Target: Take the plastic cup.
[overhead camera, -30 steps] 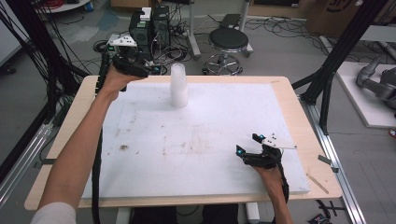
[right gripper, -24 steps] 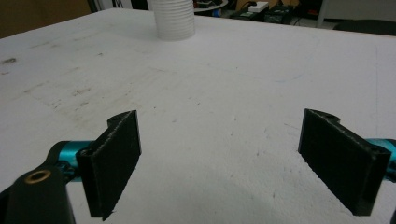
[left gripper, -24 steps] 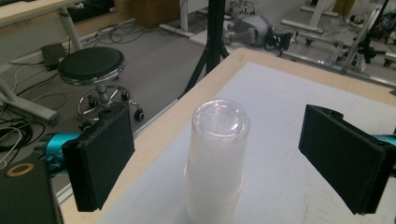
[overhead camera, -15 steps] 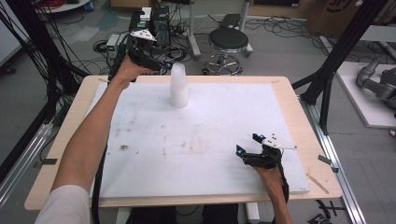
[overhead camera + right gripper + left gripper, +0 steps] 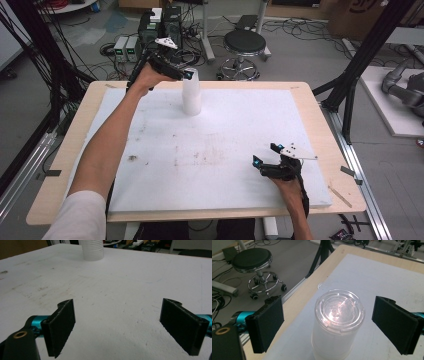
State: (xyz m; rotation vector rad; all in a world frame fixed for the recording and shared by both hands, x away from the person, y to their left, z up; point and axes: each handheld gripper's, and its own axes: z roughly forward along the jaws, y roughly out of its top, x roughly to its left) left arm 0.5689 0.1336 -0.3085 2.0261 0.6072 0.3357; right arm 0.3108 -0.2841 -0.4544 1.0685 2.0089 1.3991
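Wooden surface (image 5: 320,107) carries white board (image 5: 240,125), scuffed, brown stain (image 5: 132,158) near my left forearm. Grey floor behind: black stool (image 5: 244,45), cable tangles, electronics boxes (image 5: 126,47), black frame struts both sides. White cup stack (image 5: 191,92) upright on board, far-left part, clear ridged base up in left gripper view. My left tool (image 5: 186,74) at stack top, jaws wide, one each side, not touching. My right tool (image 5: 265,156) low over near-right board, jaws wide, holding nothing.
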